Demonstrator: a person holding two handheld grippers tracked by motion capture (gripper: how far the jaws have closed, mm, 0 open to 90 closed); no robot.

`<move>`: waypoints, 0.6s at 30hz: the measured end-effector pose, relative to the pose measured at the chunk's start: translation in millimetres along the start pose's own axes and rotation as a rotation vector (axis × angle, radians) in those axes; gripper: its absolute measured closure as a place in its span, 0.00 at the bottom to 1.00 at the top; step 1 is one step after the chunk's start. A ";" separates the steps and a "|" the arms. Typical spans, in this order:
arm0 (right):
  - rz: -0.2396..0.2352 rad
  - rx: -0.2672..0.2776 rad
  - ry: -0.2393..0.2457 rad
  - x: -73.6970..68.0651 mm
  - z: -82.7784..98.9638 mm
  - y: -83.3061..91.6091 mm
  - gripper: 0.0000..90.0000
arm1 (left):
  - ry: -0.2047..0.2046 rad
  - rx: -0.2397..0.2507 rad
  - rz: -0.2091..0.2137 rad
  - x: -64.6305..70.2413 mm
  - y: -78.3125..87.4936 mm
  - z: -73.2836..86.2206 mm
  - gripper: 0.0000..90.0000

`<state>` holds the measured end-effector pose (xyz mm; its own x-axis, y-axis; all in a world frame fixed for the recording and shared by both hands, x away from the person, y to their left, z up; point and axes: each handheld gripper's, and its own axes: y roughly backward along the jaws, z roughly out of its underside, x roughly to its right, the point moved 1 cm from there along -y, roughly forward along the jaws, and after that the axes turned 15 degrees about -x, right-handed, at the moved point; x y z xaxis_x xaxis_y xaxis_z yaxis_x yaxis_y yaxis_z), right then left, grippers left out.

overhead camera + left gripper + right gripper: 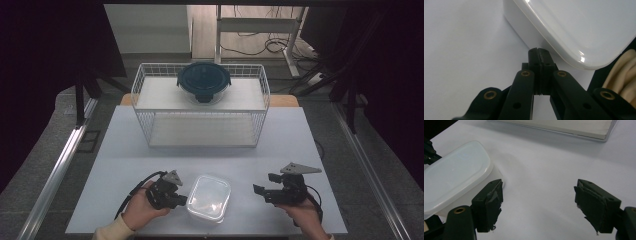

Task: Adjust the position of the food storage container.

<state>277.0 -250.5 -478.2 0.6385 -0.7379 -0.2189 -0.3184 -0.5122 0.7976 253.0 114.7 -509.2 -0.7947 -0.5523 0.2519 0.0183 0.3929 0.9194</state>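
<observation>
Clear lidded container (209, 198) sits on the desk (125, 150) at the near edge, slightly left of centre, roughly square with rounded corners, so no strong long axis

Left tongs (183, 201): jaws pressed together, tip right at the container's left side wall, just under the lid rim. In the left gripper view the closed tip (539, 53) looks like it touches the wall, but contact vs hairline gap is hard to call from that angle. Not pinching anything

Right tongs (263, 193): jaws spread wide, nothing between them, near the container's right side but apart from it. In the right gripper view the container (456, 173) lies to the left of the open jaws (537, 203), not between them

Key relation: container is between the two hands, left tongs much nearer. Right would need to travel left to get the jaws around the rim

Far side: white wire rack (200, 102) with a dark round lidded bowl (203, 81) on its top shelf, well apart from both hands
</observation>
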 end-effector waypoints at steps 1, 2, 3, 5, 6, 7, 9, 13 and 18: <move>0.000 0.000 0.000 0.0 0.0 0.0 0.25 | 0.001 -0.001 0.003 0.6 -0.6 -0.7 1.00; 0.000 0.000 0.000 0.1 0.0 0.0 0.25 | -0.001 -0.003 0.009 2.0 -1.9 -1.8 1.00; 0.001 0.000 0.001 0.2 0.0 -0.1 0.25 | -0.003 -0.003 0.012 3.2 -3.0 -2.6 1.00; -0.002 -0.001 -0.002 0.5 0.2 -0.4 0.25 | -0.010 -0.002 0.017 5.5 -4.3 -3.9 1.00; -0.003 -0.001 -0.003 0.5 0.2 -0.5 0.25 | -0.013 -0.003 0.023 7.1 -5.0 -4.7 1.00; -0.003 -0.001 -0.003 0.7 0.2 -0.7 0.25 | -0.017 -0.004 0.025 7.9 -5.5 -5.2 1.00; -0.002 -0.002 -0.001 0.7 0.2 -1.1 0.25 | -0.022 -0.003 0.031 10.5 -7.1 -6.9 1.00; -0.001 -0.002 -0.001 0.4 0.2 -1.4 0.25 | -0.033 -0.002 0.040 13.8 -9.2 -9.7 1.00; -0.002 -0.005 -0.001 0.7 0.5 -1.9 0.25 | -0.031 0.007 0.051 14.3 -10.2 -10.1 1.00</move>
<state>277.7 -250.2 -480.2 0.6384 -0.7373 -0.2208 -0.3137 -0.5112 0.8002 247.6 95.3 -512.0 -0.8110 -0.5089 0.2887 0.0548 0.4252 0.9034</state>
